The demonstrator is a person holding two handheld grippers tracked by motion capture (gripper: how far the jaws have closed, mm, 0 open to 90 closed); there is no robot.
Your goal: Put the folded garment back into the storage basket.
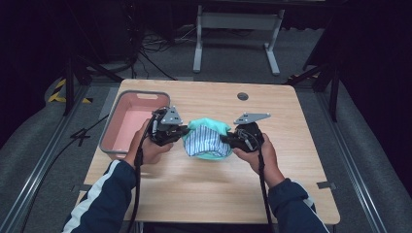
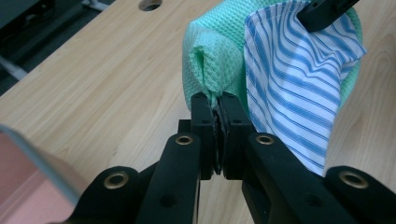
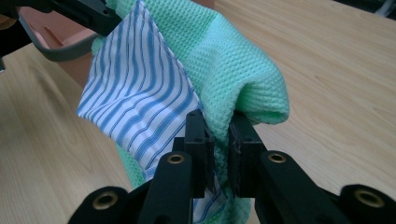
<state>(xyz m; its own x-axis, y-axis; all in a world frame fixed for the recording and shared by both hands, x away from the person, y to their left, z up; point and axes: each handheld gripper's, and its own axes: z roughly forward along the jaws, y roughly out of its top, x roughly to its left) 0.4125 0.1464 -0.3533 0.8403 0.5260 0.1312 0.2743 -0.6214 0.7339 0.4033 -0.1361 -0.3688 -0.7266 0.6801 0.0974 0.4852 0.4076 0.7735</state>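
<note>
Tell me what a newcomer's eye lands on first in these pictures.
First, the mint-green waffle cloth with its blue-striped white side, held up over the middle of the wooden table between the left hand-held gripper and the right hand-held gripper, each clamped on an edge. Next, the pink tub at the table's left edge.

Hand-held gripper (image 2: 217, 105) clamped on green cloth (image 2: 215, 56)

On your light wooden worktop (image 1: 204, 189), a pink rectangular plastic basin with a grey rim (image 1: 131, 121) sits at the left edge. A round dark cable hole (image 1: 242, 96) lies near the worktop's far edge, well apart from the basin. Beyond the worktop, a grey metal frame on two legs (image 1: 238, 34) stands on the grey carpeted floor (image 1: 165, 58).
</note>
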